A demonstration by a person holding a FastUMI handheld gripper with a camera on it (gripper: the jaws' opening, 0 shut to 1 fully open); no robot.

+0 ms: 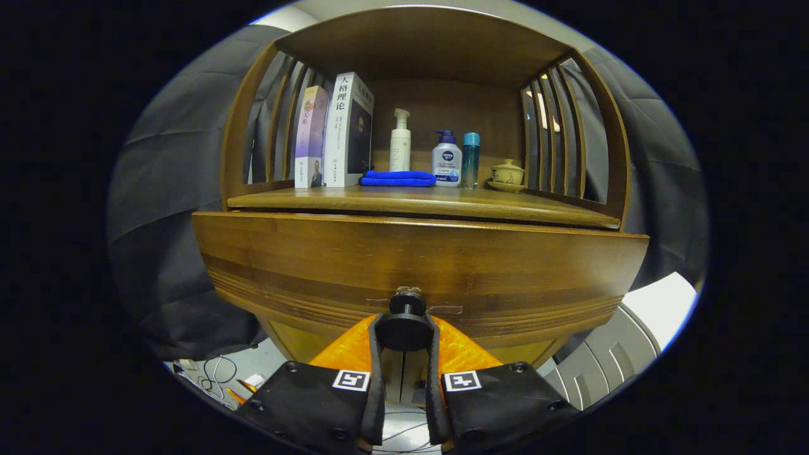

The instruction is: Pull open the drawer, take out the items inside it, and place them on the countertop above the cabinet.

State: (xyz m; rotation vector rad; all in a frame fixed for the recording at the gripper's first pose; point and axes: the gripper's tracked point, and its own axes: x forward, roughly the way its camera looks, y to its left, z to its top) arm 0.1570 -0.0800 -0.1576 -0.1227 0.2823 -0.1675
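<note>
A wooden cabinet fills the view, its drawer front (417, 259) wide and curved, right ahead of me. A round black knob (405, 328) sticks out of the drawer's lower middle. My gripper (404, 333) is shut on that knob, one finger pressing each side of it. The drawer front stands slightly out from the countertop (417, 203) above it. The drawer's inside is hidden.
On the countertop stand two upright books (335, 133), a folded blue cloth (398, 179), a white pump bottle (400, 142), a white lotion bottle (447, 161), a teal bottle (470, 159) and a small lidded teacup (507, 174). Slatted wooden sides flank the shelf. Cables (215, 376) lie on the floor lower left.
</note>
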